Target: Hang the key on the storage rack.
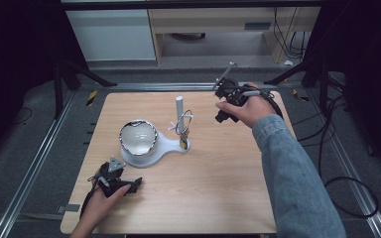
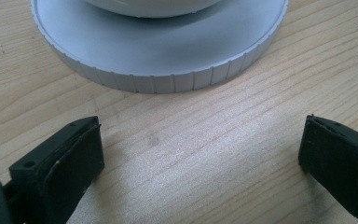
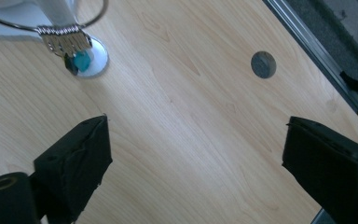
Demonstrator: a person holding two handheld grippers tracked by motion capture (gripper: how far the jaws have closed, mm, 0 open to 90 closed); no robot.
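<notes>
1. Left gripper [image 1: 129, 187] sits at the near left of the table [image 1: 218, 198], held in the left hand [image 1: 99, 203]; jaws stand wide apart with bare wood between them.
2. Left gripper view: stand [image 2: 168, 70] base rim lies just beyond the jaw tips, not touching them.
3. Stand [image 1: 166, 145] is white, mid-table, left of centre; its round end carries a shiny bowl [image 1: 138, 138].
4. Post [image 1: 179, 111] rises upright from the stand's narrow right end.
5. Key ring [image 1: 183, 124] hangs on the post, keys dangling down by the base.
6. Right gripper view: keys [image 3: 63, 39] hang against the post at top left, a teal tag [image 3: 80, 60] below them, over the white base.
7. Right gripper [image 1: 223, 116] is at the far right, in the right hand [image 1: 248, 109], right of the post and apart from it.
8. Right jaws gape, nothing between them, wood below.
9. Dark round hole [image 3: 263, 64] in the table near its edge, in the right gripper view.
</notes>
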